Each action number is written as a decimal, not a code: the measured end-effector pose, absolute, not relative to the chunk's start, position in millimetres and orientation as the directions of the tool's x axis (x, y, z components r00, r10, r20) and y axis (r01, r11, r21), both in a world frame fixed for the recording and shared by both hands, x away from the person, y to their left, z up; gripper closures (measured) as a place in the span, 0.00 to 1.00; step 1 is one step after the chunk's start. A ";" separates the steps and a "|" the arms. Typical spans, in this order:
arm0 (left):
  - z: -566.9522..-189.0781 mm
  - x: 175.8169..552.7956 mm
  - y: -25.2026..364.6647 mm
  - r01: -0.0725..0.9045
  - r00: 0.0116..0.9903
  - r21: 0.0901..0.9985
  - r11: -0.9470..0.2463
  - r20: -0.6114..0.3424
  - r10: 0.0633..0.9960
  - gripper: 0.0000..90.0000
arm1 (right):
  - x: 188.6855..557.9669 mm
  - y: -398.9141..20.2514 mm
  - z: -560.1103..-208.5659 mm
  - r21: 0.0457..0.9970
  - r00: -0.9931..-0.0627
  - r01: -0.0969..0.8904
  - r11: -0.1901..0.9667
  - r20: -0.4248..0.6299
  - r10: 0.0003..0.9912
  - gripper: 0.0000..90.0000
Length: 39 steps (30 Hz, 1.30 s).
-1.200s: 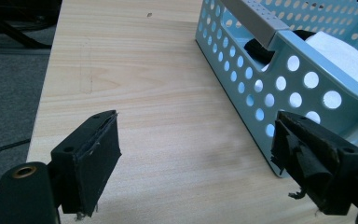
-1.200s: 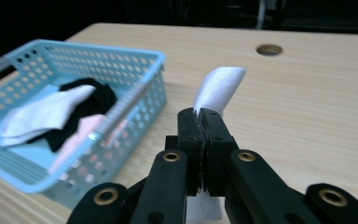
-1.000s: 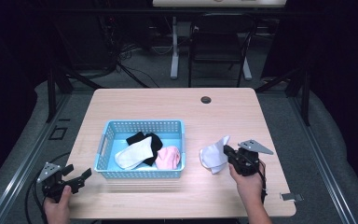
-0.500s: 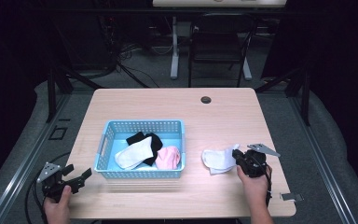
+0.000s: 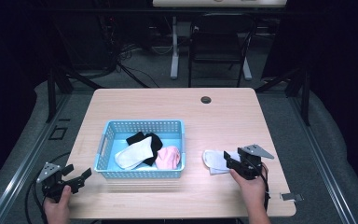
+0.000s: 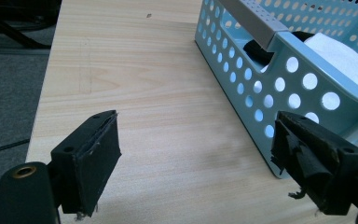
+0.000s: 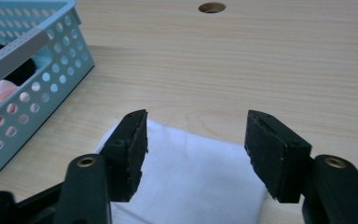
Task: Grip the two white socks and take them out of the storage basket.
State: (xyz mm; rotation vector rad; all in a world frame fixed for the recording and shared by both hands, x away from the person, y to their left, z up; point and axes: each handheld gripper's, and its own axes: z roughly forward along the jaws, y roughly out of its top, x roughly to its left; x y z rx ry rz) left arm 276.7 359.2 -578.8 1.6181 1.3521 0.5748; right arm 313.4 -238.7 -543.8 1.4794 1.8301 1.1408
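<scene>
The right hand-held gripper (image 5: pixel 227 161) has just been opening, its jaws now released over the white sock (image 5: pixel 216 161) laid flat on the table (image 5: pixel 242 119) beside the blue basket (image 5: pixel 143 175), seemingly to sort it out, while the left hand-held gripper (image 5: pixel 77 176) waits unclenched.

free: bare table (image 5: pixel 223 116) behind and right of basket (image 5: pixel 142 173), plus front strip | blocked: basket mid-left, 3 socks inside | sock (image 5: pixel 214 161) flat just right of basket, narrow gap between | hole (image 5: pixel 206 100) at far edge
</scene>
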 end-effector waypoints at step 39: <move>-578.5 276.3 359.8 0.513 0.288 0.858 0.027 -0.201 0.936 0.17 | 350.8 -126.0 -451.0 0.841 -0.590 0.439 0.315 0.006 0.807 0.46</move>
